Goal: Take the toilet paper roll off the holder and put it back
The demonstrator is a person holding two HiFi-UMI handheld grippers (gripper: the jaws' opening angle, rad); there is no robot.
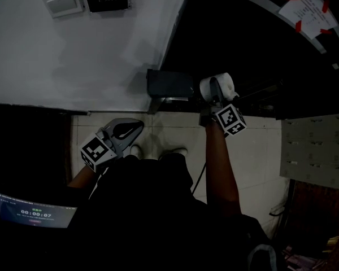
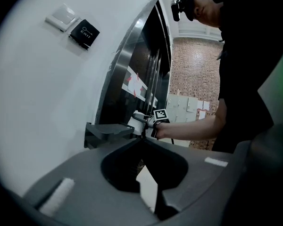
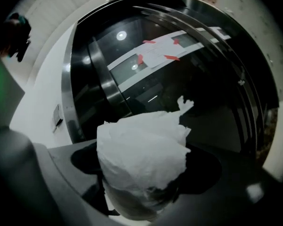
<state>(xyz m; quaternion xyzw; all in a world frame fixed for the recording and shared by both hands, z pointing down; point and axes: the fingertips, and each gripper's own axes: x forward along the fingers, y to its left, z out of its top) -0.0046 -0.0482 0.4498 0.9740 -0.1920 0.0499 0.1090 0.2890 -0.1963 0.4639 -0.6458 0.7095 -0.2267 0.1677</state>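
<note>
Our crumpled white toilet paper roll [image 3: 141, 159] is clamped between the fingers of our right gripper [image 1: 216, 95]. It is off the dark grey box-shaped holder [image 1: 169, 84], just beside the holder's right end and in front of the glossy black door panel [image 3: 188, 98]. Our left gripper [image 1: 130, 130] hangs lower over the pale tiled floor [image 1: 254, 151], fingers together on nothing, pointing toward the holder on the white wall [image 1: 101, 55].

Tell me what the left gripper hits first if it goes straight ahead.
Probably the white toilet paper roll held in the right gripper, beside the dark grey wall holder; depth is unclear.
</note>
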